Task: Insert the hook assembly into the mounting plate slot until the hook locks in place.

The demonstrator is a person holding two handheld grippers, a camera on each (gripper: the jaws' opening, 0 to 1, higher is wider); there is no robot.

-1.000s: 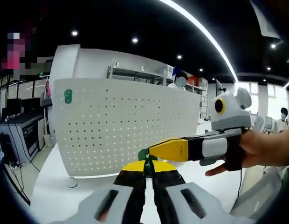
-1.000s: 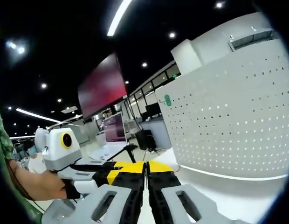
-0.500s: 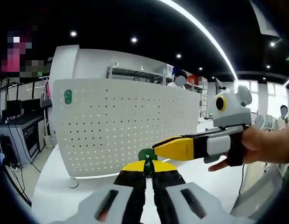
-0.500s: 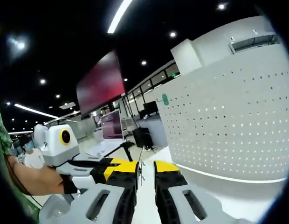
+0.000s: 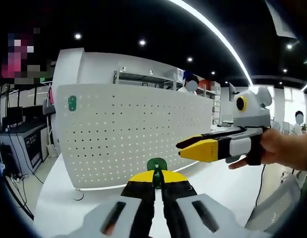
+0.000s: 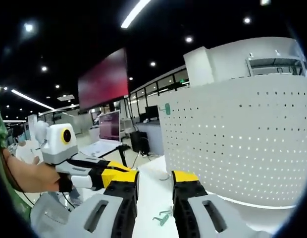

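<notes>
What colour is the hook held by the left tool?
Green; the hook shows best in the left gripper view.

Left gripper [image 5: 157, 174] closed, pinching; right gripper [image 6: 154, 179] — jaws parted — held level.

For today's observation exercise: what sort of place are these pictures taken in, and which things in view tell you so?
Probably a large open lab or workshop hall. A white perforated mounting plate stands on a white table, desks with monitors stretch behind, and metal shelving rises under a dark ceiling with strip lights.
</notes>
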